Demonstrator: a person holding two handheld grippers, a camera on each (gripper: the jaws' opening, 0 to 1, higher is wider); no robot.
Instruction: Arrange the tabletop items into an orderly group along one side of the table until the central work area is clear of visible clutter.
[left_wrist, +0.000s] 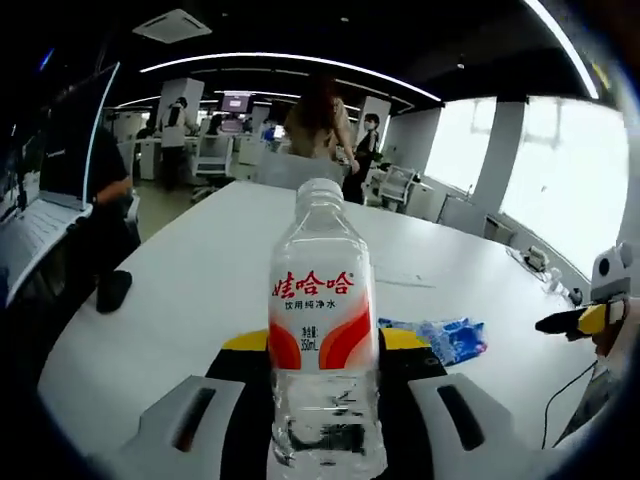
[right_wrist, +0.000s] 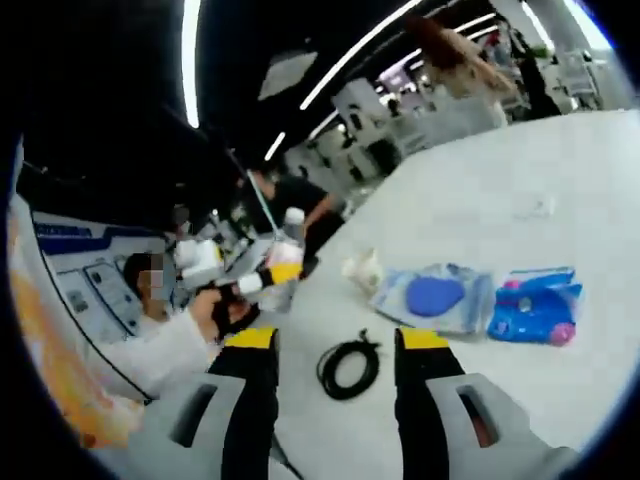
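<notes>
Two fingers of the left gripper (left_wrist: 325, 400) are closed on an upright water bottle (left_wrist: 322, 330). On the white desk (right_wrist: 480, 200), a coiled black cable (right_wrist: 348, 367) is framed by the right gripper's (right_wrist: 335, 370) spread, empty fingers; blue packets (right_wrist: 535, 305) lie at two o'clock.

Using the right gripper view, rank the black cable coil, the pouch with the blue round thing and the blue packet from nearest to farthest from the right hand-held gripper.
1. Black cable coil, between the jaws of the open right hand-held gripper.
2. Clear pouch with the blue round thing, just beyond the right jaw.
3. Blue packet, farther out to the right.
</notes>
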